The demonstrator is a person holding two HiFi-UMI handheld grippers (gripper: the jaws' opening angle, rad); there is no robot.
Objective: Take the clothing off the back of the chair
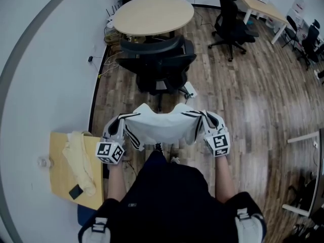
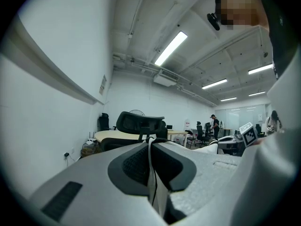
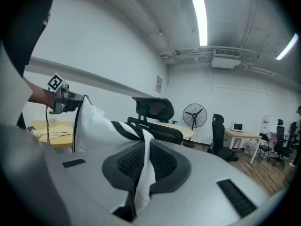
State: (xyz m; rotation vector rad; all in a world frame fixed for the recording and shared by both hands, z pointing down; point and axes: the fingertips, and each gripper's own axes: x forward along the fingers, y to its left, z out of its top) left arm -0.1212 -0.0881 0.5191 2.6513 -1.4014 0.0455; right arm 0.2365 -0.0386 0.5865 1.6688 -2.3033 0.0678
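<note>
No legible txt, brands or nos. in any view. Far-wall notice (image 3: 159,84) is too small to read.

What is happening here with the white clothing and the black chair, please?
A person holds a white garment with black stripes stretched in the air between two handheld grippers. The left gripper is shut on one end of it and the right gripper on the other. The garment appears to hang clear of the black office chair, which stands just beyond it, in front of a round table.
</note>
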